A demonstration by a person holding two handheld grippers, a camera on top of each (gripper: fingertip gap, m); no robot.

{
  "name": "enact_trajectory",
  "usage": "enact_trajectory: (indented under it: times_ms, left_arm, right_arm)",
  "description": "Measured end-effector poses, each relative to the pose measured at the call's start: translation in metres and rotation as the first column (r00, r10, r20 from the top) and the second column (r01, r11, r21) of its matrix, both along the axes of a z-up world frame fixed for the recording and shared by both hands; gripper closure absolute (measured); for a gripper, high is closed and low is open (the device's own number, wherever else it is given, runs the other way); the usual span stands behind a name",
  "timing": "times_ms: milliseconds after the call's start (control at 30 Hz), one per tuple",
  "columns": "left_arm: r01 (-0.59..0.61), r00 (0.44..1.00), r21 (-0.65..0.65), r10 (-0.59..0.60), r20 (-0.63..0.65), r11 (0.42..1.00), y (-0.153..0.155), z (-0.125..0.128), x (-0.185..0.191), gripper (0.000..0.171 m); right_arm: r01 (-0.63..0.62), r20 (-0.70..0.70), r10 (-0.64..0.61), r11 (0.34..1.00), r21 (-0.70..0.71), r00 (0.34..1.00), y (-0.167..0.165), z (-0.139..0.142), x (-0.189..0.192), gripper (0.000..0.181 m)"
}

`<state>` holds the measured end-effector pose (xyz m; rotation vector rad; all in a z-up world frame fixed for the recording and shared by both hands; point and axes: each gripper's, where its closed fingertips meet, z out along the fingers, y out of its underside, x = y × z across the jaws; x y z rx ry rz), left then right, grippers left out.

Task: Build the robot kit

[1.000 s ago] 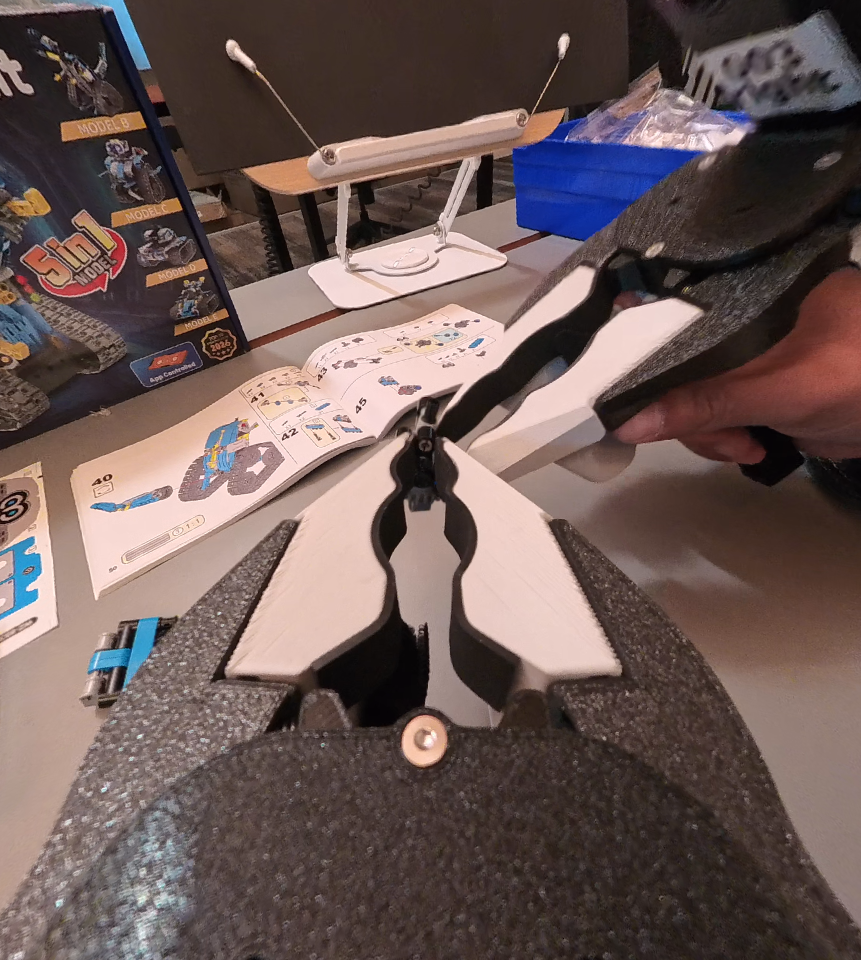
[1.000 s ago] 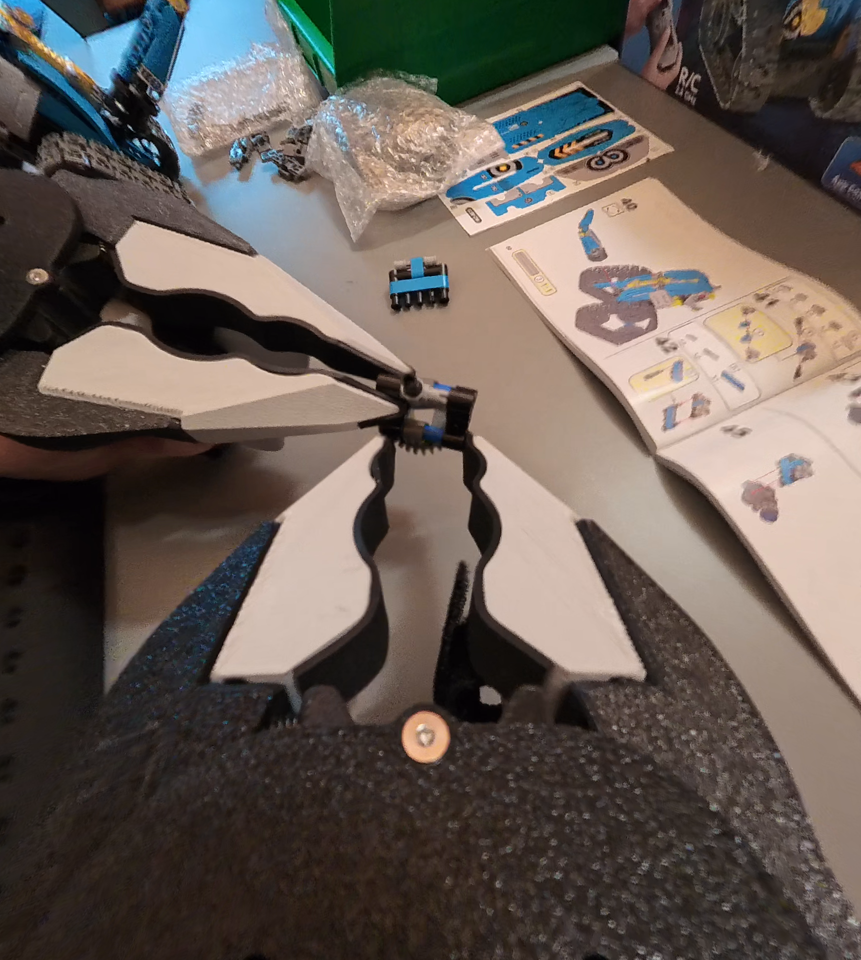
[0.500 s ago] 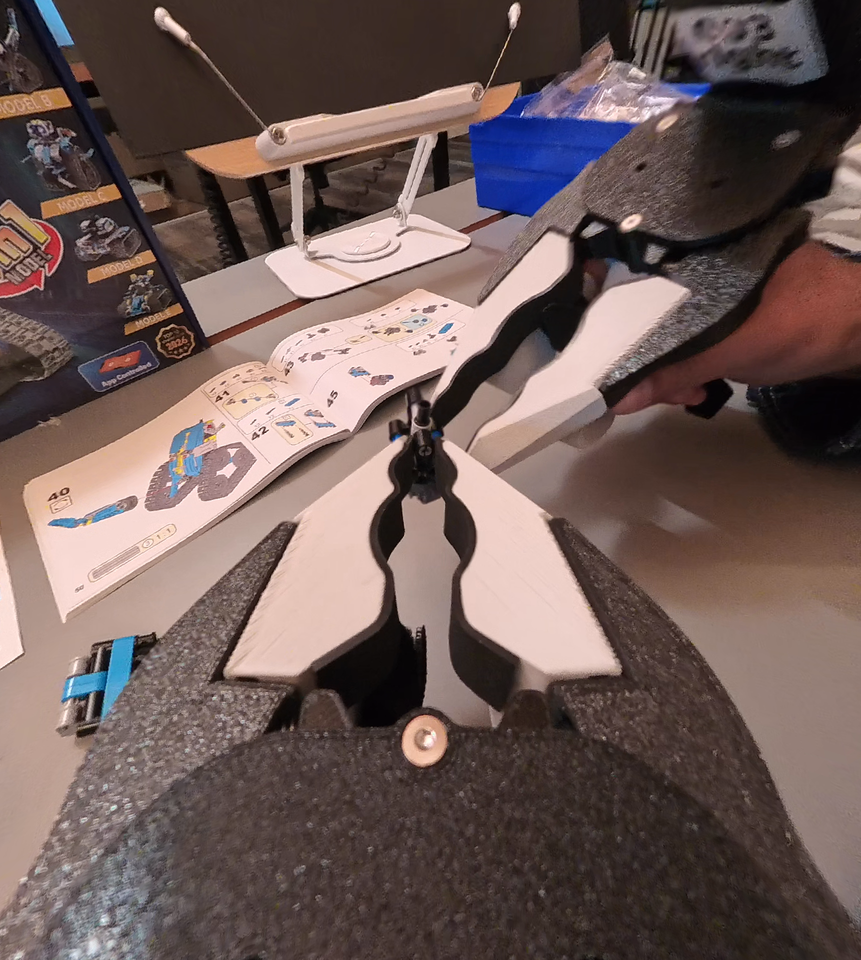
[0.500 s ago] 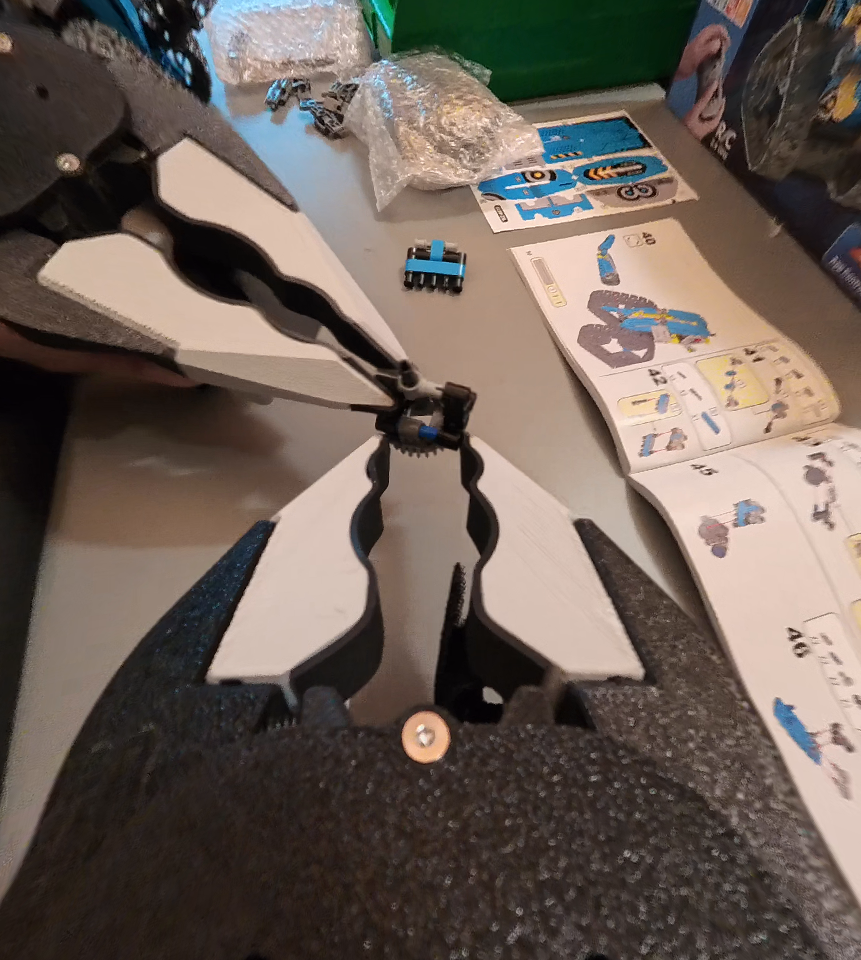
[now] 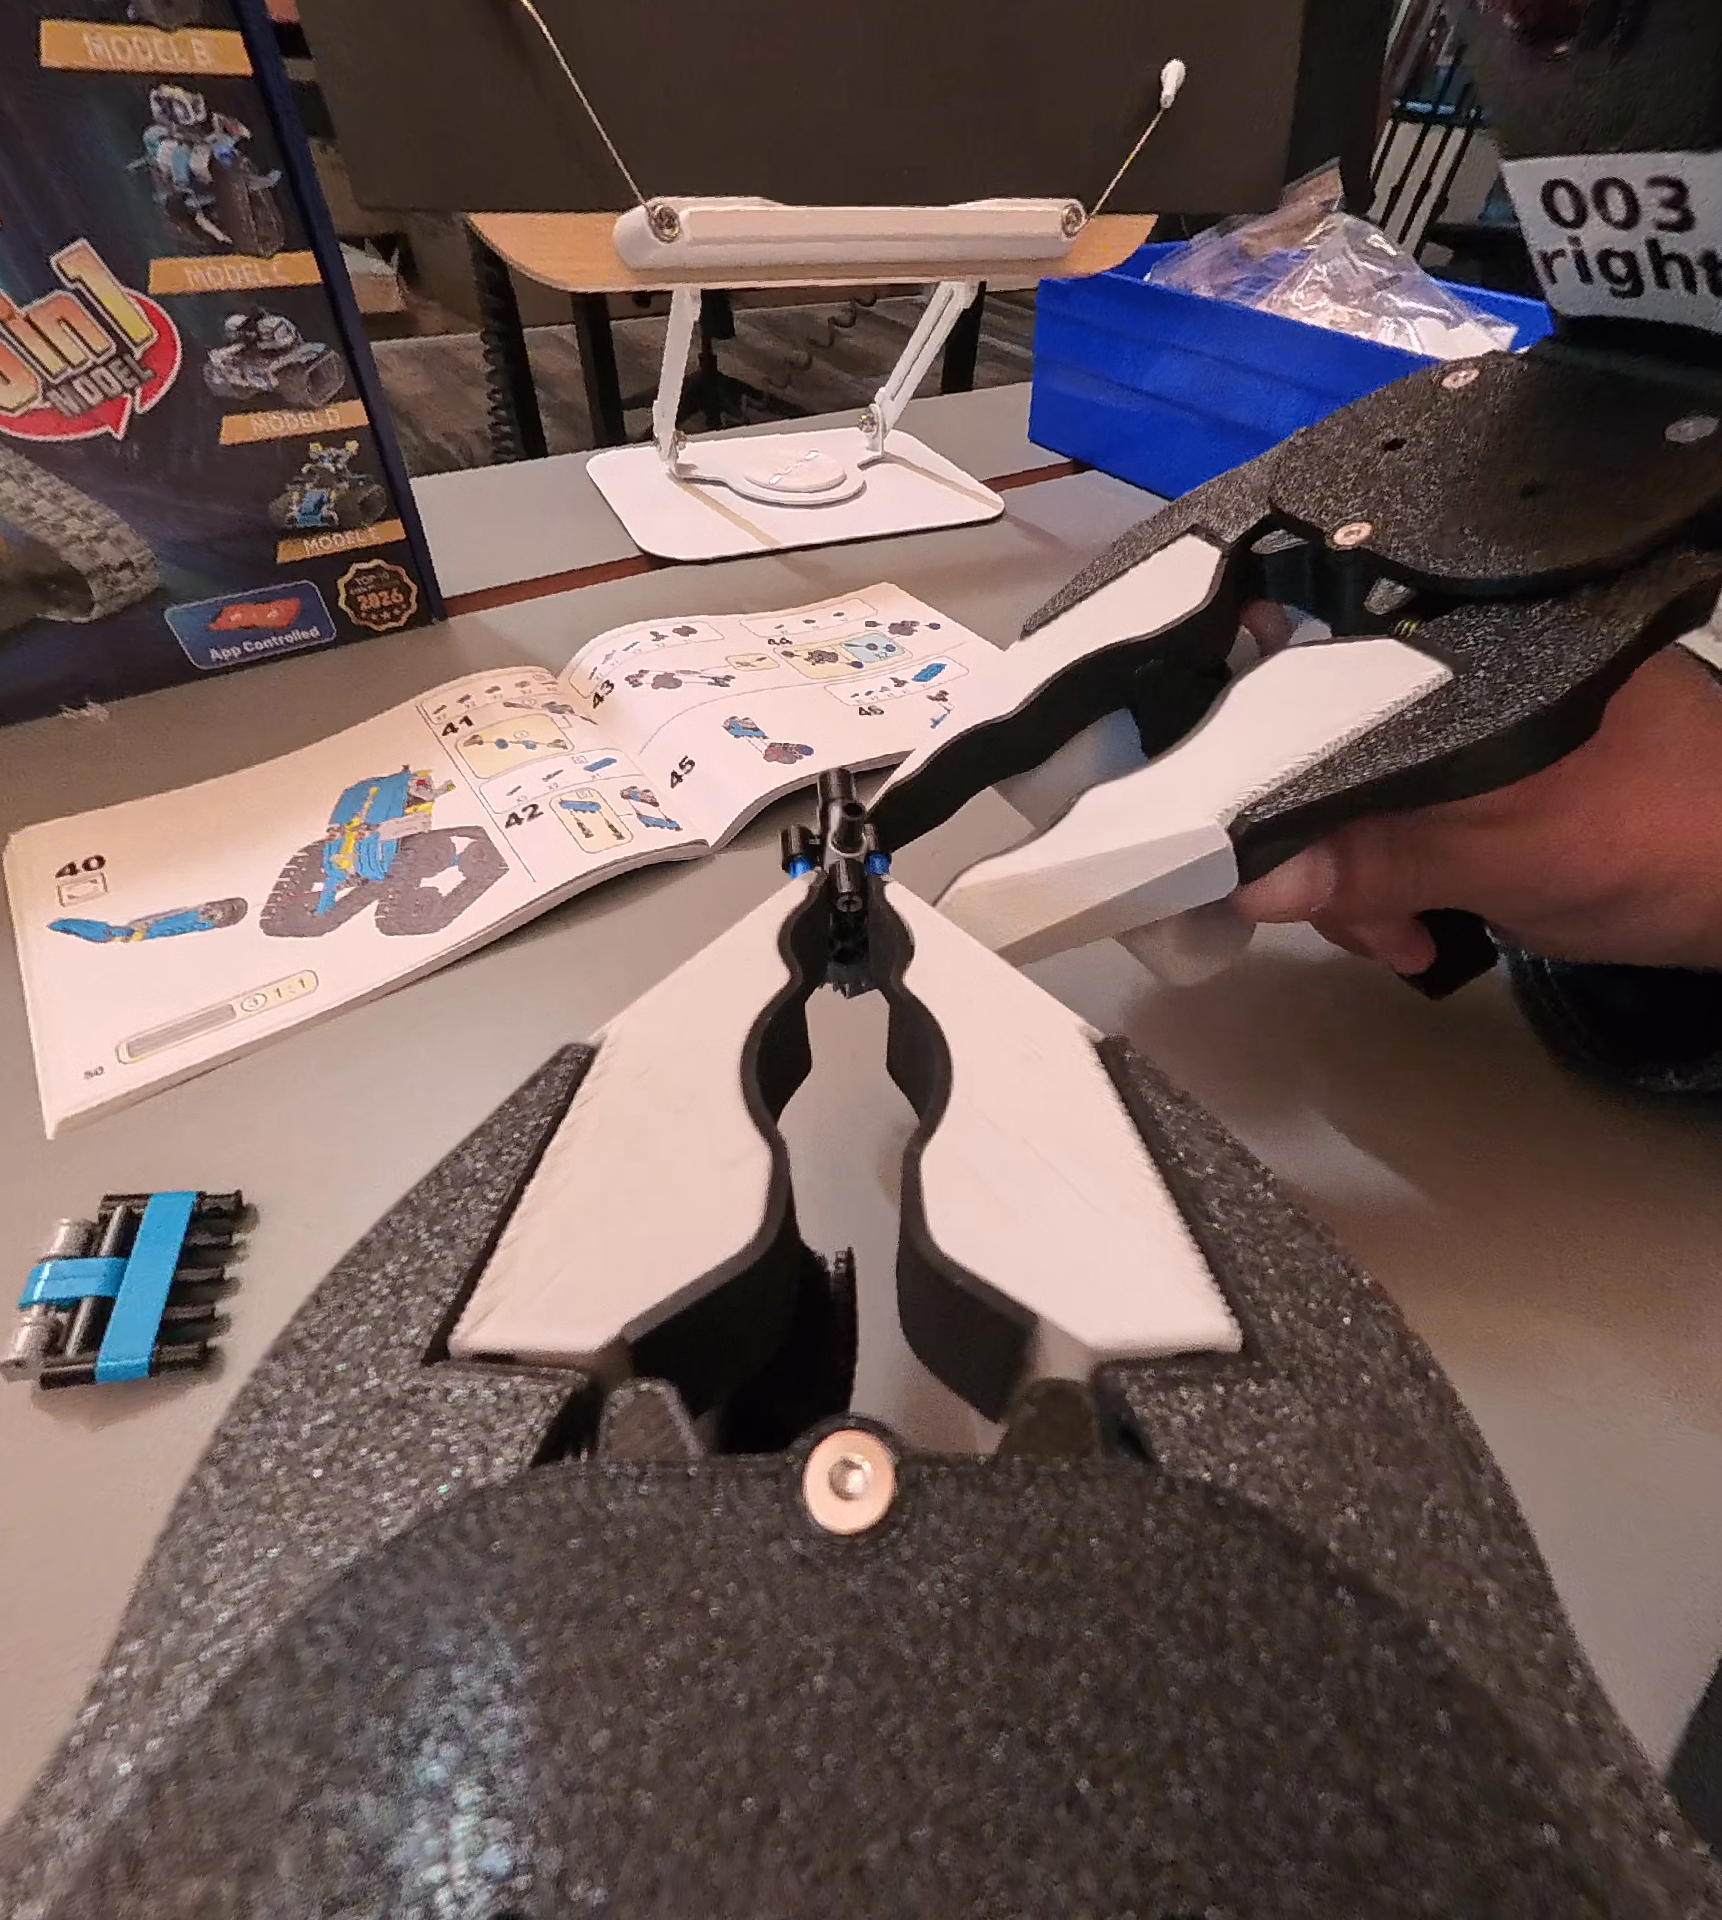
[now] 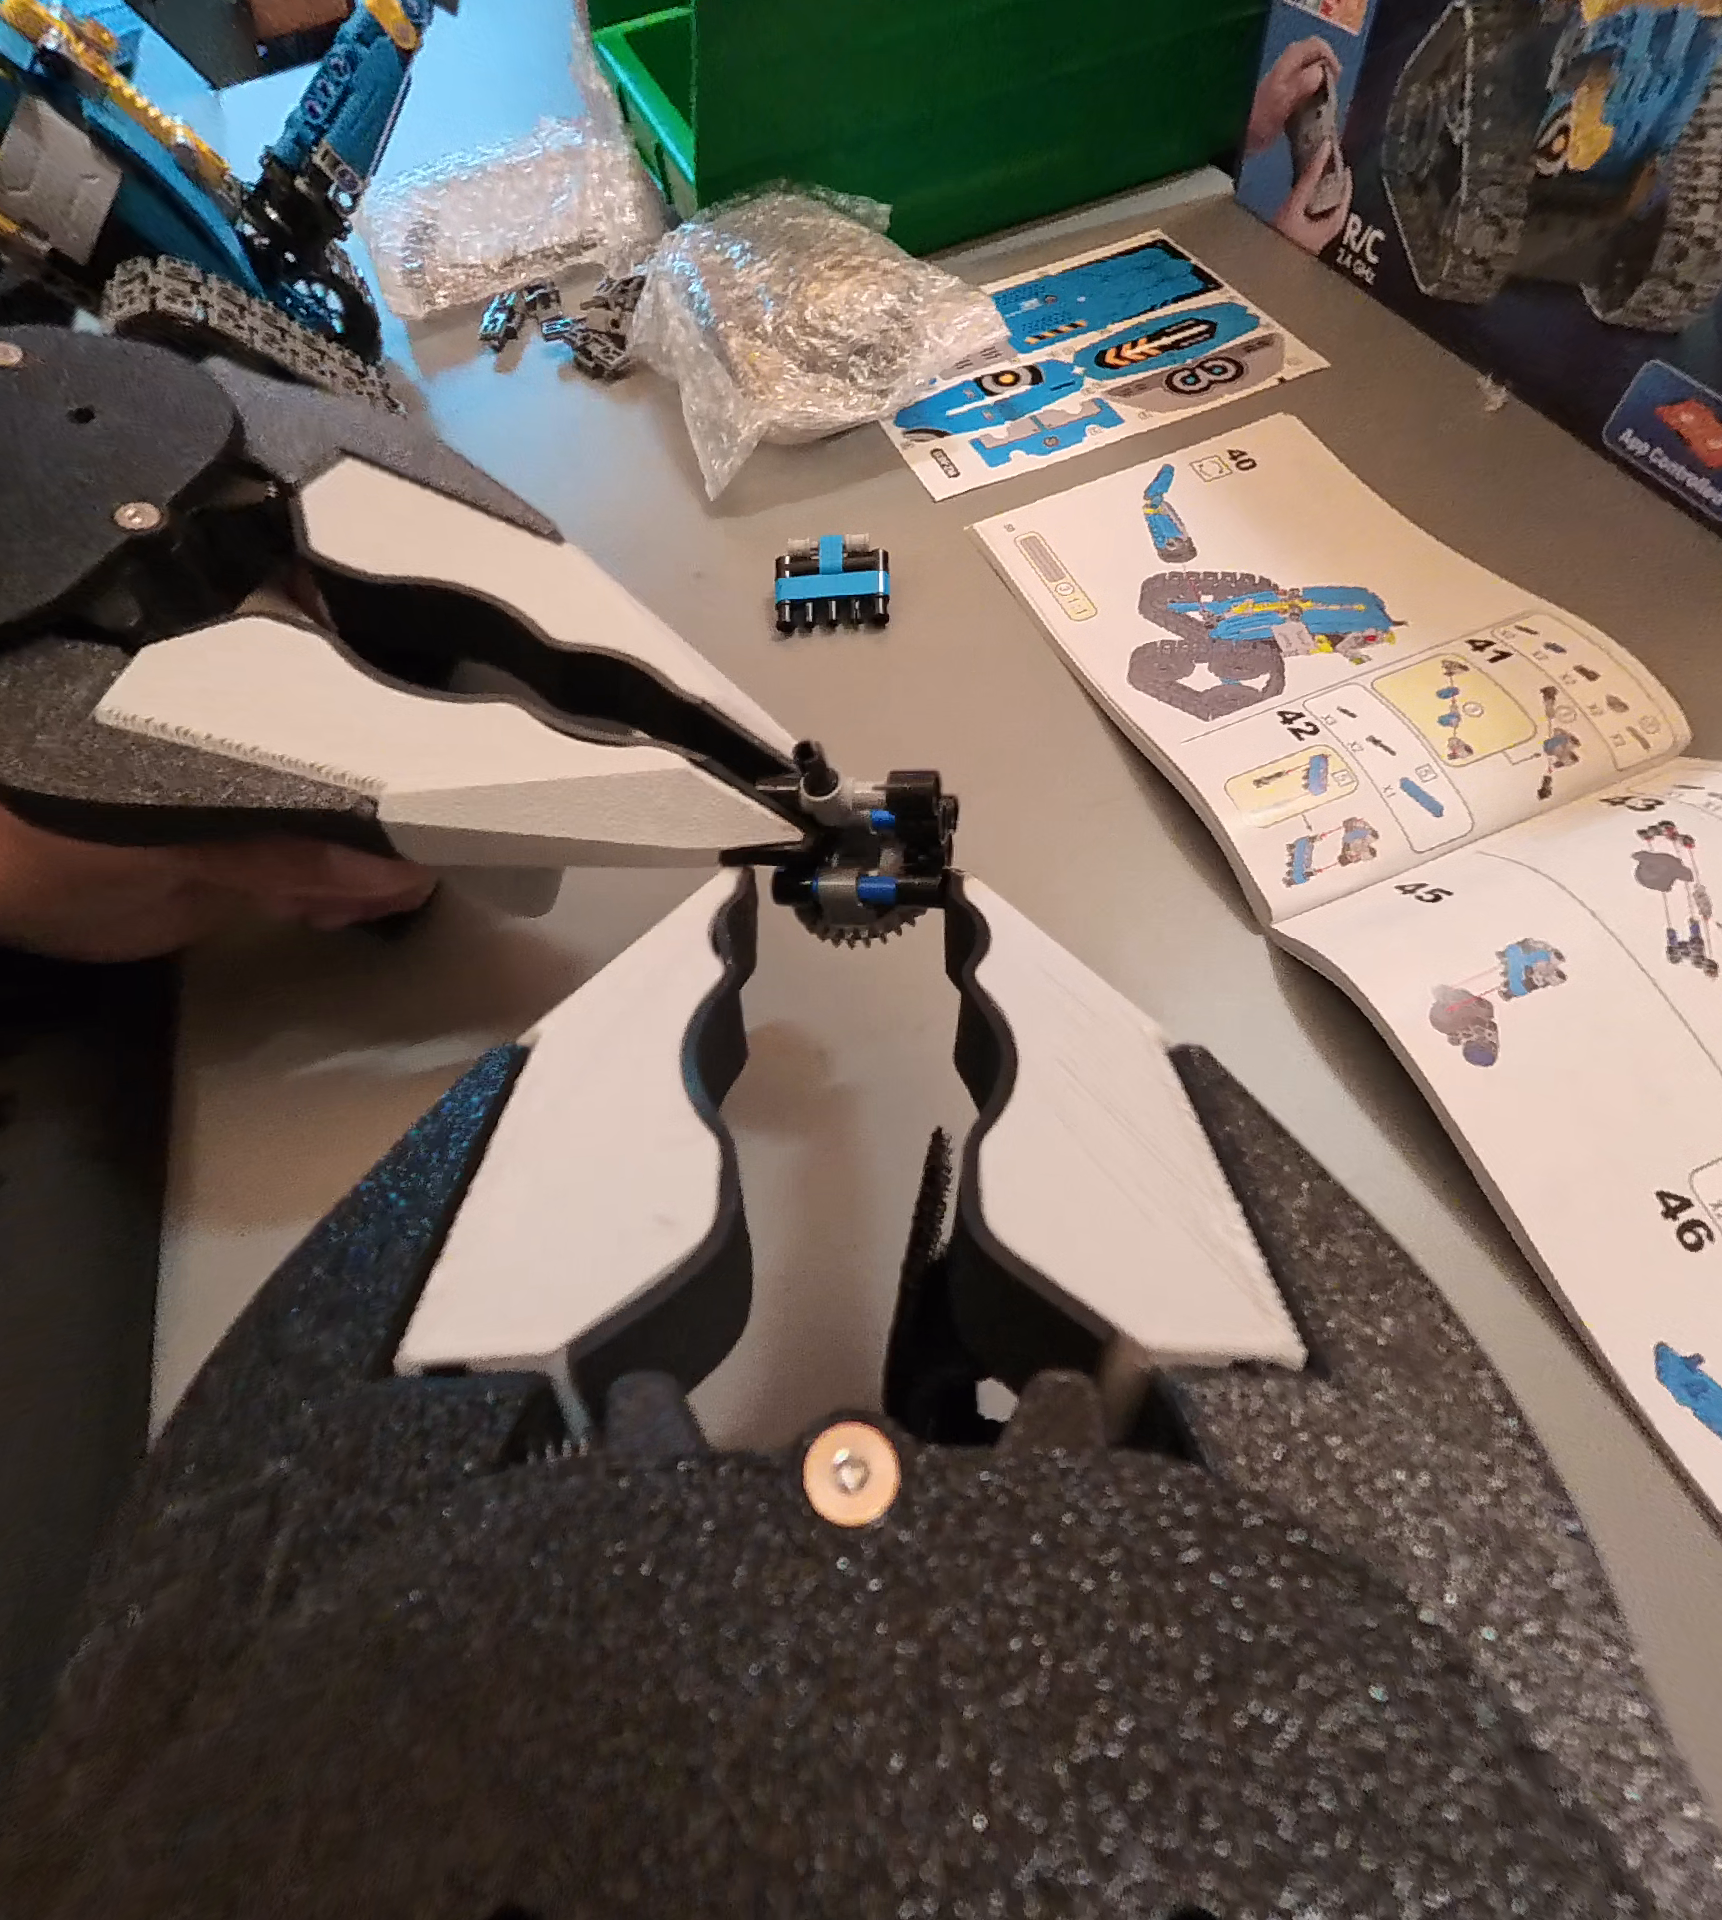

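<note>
Small black-and-blue gear assembly [image 6: 862, 852] held above the grey bench [image 6: 628, 499], between both grippers. Right gripper [image 6: 849, 894] clamps it across its lower part, fingertips on either side. Left gripper [image 5: 841, 914], nearly closed, pinches its black pin end. Beyond it on the bench: a black-and-blue brick block [image 6: 831, 584], open manual [image 6: 1356, 665], sticker sheet [image 6: 1096, 353], plastic bags [image 6: 795, 312].

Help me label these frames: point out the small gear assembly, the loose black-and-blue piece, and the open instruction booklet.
gear assembly [image 6: 862, 862]: right wrist view, its grey-and-blue middle.
black-and-blue piece [image 5: 124, 1286]: left wrist view, its blue cross strip.
instruction booklet [image 5: 389, 862]: left wrist view, left page.
</note>
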<state>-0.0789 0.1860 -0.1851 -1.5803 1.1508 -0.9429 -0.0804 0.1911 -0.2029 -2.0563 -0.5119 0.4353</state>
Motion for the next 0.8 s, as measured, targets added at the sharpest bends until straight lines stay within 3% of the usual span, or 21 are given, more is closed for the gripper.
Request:
enact_trajectory:
  times_ms: [167,333,567,667,733,800]
  left_arm:
    - [-0.023,1.0,-0.045,0.023,-0.007,0.999,0.0,-0.004,0.002,0.165]
    - [-0.018,1.0,-0.062,0.016,-0.022,0.998,-0.001,-0.008,0.003,0.165]
    - [0.064,0.998,-0.049,-0.065,-0.011,0.997,-0.006,-0.004,0.003,0.163]
    - [0.118,0.993,0.025,-0.119,0.01,0.993,-0.013,0.004,0.005,0.156]
    - [0.129,0.992,0.152,-0.13,-0.001,0.98,-0.009,0.014,0.0,0.124]
    - [0.244,0.965,0.166,-0.256,0.051,0.955,-0.022,0.026,-0.006,0.113]
  right_arm:
    - [0.021,0.026,-0.021,1.0,-0.012,0.999,0.001,-0.005,0.002,0.148]
    - [0.015,0.144,-0.018,1.0,0.016,0.989,0.001,-0.008,0.006,0.15]
    - [-0.096,0.247,0.068,0.99,0.104,0.967,-0.002,-0.002,0.009,0.15]
    - [-0.163,0.134,0.148,0.98,0.112,0.98,-0.007,0.003,0.006,0.15]
    - [-0.239,0.0,0.241,0.964,0.116,0.971,-0.016,0.012,0.004,0.15]
    - [-0.296,-0.128,0.308,0.949,0.107,0.943,-0.026,0.017,0.005,0.15]
